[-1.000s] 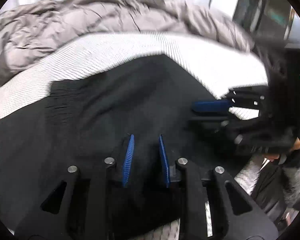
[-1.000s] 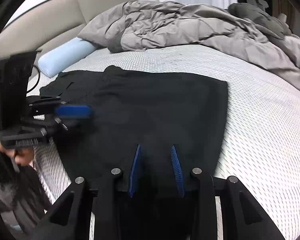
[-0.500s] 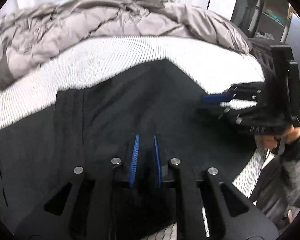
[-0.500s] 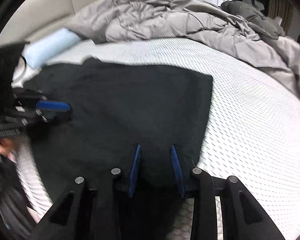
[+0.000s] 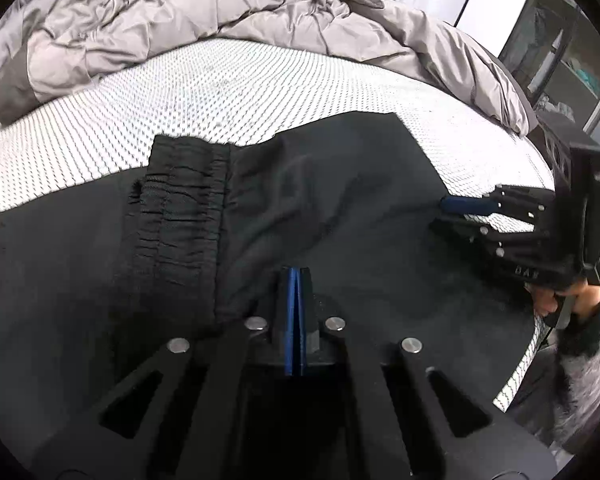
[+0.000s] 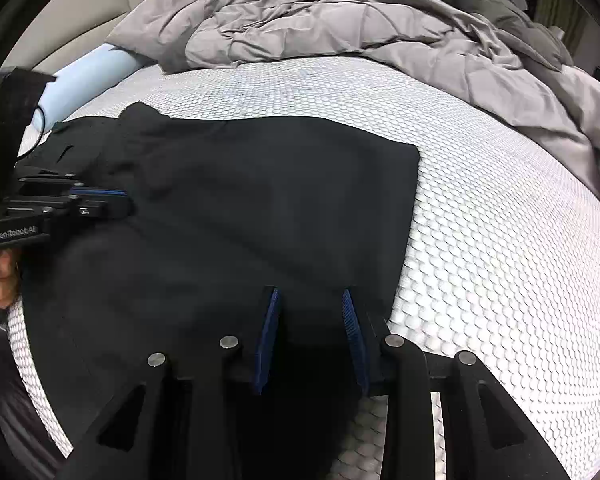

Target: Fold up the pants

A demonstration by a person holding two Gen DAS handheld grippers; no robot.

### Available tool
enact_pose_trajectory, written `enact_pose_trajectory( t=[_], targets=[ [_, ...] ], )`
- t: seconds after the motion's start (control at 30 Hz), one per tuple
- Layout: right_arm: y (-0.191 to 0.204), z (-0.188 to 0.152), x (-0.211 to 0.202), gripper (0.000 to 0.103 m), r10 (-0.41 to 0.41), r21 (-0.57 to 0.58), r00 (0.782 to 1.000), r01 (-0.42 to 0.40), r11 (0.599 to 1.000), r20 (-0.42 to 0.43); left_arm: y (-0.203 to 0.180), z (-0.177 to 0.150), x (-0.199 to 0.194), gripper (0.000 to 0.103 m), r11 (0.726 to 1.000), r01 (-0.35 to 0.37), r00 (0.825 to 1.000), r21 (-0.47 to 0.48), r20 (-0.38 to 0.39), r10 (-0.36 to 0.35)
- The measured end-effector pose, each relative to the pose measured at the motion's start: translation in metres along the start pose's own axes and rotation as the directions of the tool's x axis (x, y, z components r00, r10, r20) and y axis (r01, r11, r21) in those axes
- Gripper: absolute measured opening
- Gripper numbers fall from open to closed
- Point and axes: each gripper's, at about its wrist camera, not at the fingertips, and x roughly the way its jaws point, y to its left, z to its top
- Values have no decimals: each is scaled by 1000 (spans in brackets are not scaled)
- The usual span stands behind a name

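Black pants (image 5: pixel 340 184) lie flat on the white mattress, their gathered waistband (image 5: pixel 180 208) at the left in the left wrist view. My left gripper (image 5: pixel 296 272) rests on the cloth just right of the waistband. Its blue pads are pressed together and creases run to the tips, so it pinches a little fabric. From the right wrist view the pants (image 6: pixel 260 184) spread across the middle, with the left gripper (image 6: pixel 126 202) at their left end. My right gripper (image 6: pixel 312 300) stands over the near right corner of the cloth, pads apart. Its fingers (image 5: pixel 464 204) show mattress between them.
A crumpled grey duvet (image 6: pixel 340 20) fills the far side of the bed. A pale blue bolster (image 6: pixel 88 76) lies at the far left by the headboard. White mattress (image 6: pixel 500 240) stretches to the right of the pants. A hand (image 6: pixel 0 280) holds the left gripper's handle.
The left gripper's pads have come together from clearly apart, and it has slid along the pants toward the waistband. The right gripper has shifted toward the cloth's corner, its gap unchanged.
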Motion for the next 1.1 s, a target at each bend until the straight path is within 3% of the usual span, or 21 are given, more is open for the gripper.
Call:
enact_pose_trajectory(
  t=[0.13,0.27,0.33,0.4,0.47,0.53,0.7,0.83,0.93,1.0,1.1],
  targets=[
    [6,16,-7,32,54,7,997,-54,999,51,-13,18,-15,3,999,-20,999,36,50,18],
    [19,45,16,33,87,-10,994,-86,996,61,-5,43,25,3,999,-53,998,4,-43,54],
    [24,52,33,33,93,-18,996,-93,996,16,13,43,38,3,998,-18,997,-54,-82,13],
    [20,52,47,32,61,-19,997,-62,998,-45,29,41,34,1,993,36,997,-115,-64,-44],
    [8,51,47,32,59,2,997,-59,998,-42,40,37,23,1,988,58,997,-140,-36,-64],
    [-7,48,45,32,4,27,999,-3,1000,-48,43,31,16,1,990,51,998,-129,-28,-55],
    [-11,43,32,33,-8,33,999,9,999,-35,29,29,-7,3,997,-12,1000,-78,1,12],
    [8,59,25,34,90,43,995,-91,995,36,1,55,-19,10,1000,-15,998,-2,62,16],
    [25,77,41,34,123,36,991,-124,992,49,4,65,5,13,998,-56,998,-15,31,56],
    [36,82,59,34,115,16,993,-115,993,1,23,66,24,10,994,-69,998,-81,-16,68],
    [35,81,70,34,64,-40,997,-66,997,-39,48,60,27,1,992,-15,1000,-122,-12,14]
  ],
)
